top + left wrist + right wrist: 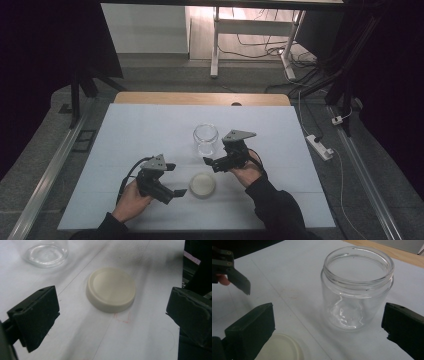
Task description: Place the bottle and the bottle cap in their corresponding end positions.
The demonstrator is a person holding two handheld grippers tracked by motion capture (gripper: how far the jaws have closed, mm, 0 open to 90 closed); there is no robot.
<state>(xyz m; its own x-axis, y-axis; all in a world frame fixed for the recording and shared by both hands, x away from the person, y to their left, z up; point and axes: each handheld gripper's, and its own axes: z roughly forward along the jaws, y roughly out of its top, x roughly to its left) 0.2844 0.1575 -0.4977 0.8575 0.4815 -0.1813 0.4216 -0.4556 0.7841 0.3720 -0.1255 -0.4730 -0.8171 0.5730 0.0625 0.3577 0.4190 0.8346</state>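
Now your wide-open, empty left gripper (112, 315) faces the lid (111, 289) just beside the jar (357, 287), right gripper (329, 332) likewise gaping toward the jar; close on the lid next.

Premises present as a laboratory or test workspace. Evidence: a table (150, 135) under a plain white sheet, metal floor rails (45, 175) along both sides, a white frame stand (216, 45), loose cables (260, 50) and a power strip (320, 146) on grey carpet.

Clear glass jar (206, 140) upright, open; cream lid (202, 184) flat nearby
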